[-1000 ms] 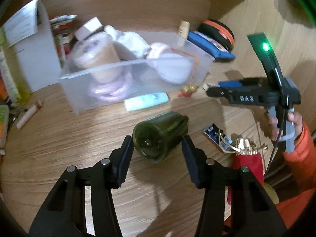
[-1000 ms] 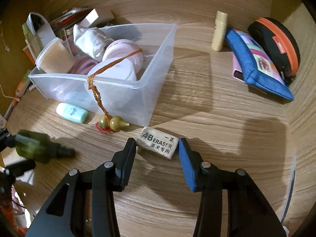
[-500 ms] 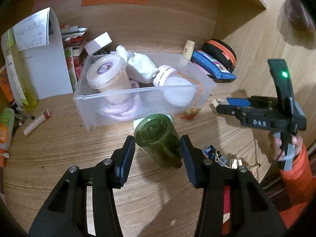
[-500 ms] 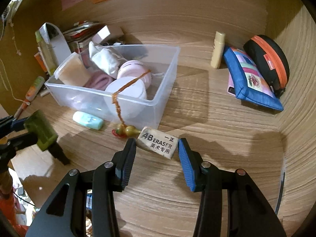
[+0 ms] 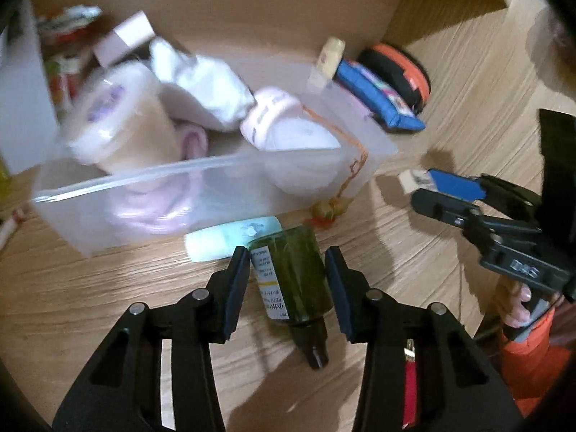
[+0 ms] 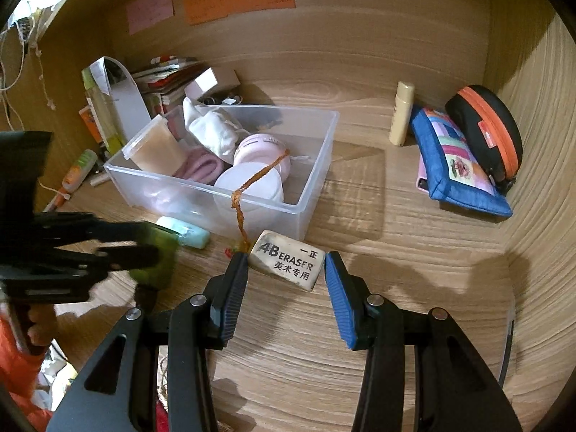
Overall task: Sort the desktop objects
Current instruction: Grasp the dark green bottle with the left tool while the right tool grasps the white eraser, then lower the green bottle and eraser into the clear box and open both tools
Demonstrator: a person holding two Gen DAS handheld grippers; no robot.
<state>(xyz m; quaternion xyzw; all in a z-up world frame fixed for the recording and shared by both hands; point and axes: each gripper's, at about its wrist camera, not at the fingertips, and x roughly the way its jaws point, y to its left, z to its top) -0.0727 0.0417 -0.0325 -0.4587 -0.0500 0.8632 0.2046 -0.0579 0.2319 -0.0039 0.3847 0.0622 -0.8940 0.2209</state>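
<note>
My left gripper (image 5: 287, 255) is shut on a dark green bottle (image 5: 295, 270), and its jaws are still closing on it. The bottle hangs above the desk with its black neck toward the camera. In the right wrist view the blurred bottle (image 6: 158, 255) shows at the left in that gripper (image 6: 151, 246). My right gripper (image 6: 286, 270) is shut on a white 4B eraser (image 6: 288, 261), held above the desk just in front of the clear plastic bin (image 6: 313, 194). The left wrist view shows the right gripper (image 5: 421, 187) with the eraser (image 5: 410, 180) at the right.
The bin (image 5: 108, 187) holds a cup, a white cloth, pink jars and an orange cord. A mint tube (image 5: 230, 237) and a gourd charm (image 5: 327, 210) lie at its front. A beige tube (image 6: 401, 113), blue pouch (image 6: 457, 158) and black-and-orange case (image 6: 486, 126) sit back right.
The left gripper has moved closer to the bin, and the green bottle has swung in its grip from base-first to neck-first. The right gripper has risen with the eraser.
</note>
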